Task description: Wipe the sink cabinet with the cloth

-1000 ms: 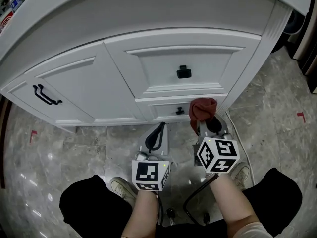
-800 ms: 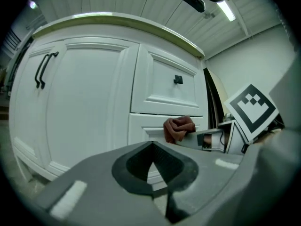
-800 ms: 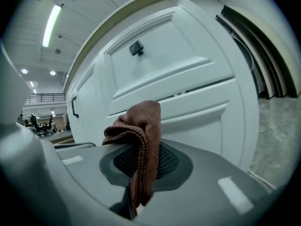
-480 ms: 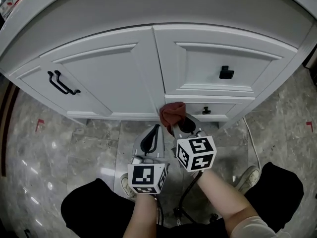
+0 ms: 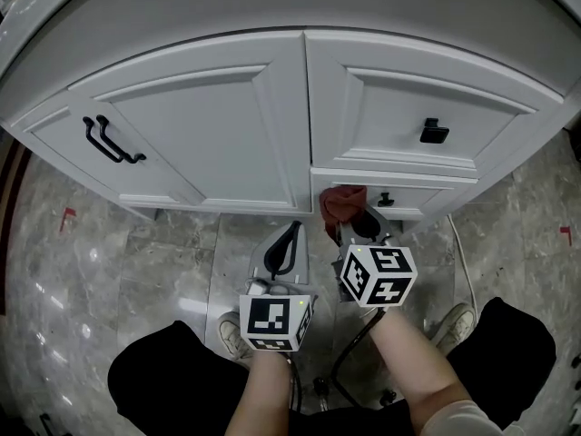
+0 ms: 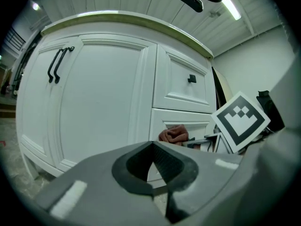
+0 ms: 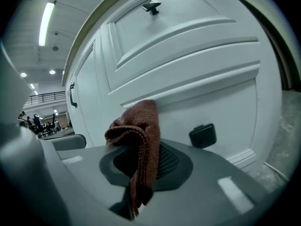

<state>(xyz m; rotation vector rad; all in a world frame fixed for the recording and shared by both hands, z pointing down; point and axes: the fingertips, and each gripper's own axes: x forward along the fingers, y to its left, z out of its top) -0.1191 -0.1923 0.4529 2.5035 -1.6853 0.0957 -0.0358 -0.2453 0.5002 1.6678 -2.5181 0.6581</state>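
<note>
- The right gripper [image 5: 352, 228] has its jaws pressed together on a rust-red cloth [image 5: 342, 202], whose bunched top lies against the white sink cabinet [image 5: 227, 125].
- In the right gripper view, the cloth [image 7: 141, 131] stands up out of the closed right gripper [image 7: 133, 192] and folds over, one tail hanging down the seam between the jaws.
- The cloth meets the left end of the lower drawer [image 5: 413, 198], just left of its small black knob [image 5: 386, 198] and below the upper drawer's square black knob [image 5: 434, 131].
- The left gripper [image 5: 290, 236] hangs low and apart from the cabinet, left of the right one, pointing at the base of the door; its jaws are together with nothing between them.
- The left gripper view shows the cloth [image 6: 173, 134] to the right, against the drawer front.
- Two black bar handles [image 5: 111, 141] sit at the door's far left edge.
- The person crouches over a grey marble floor [image 5: 136, 271].
</note>
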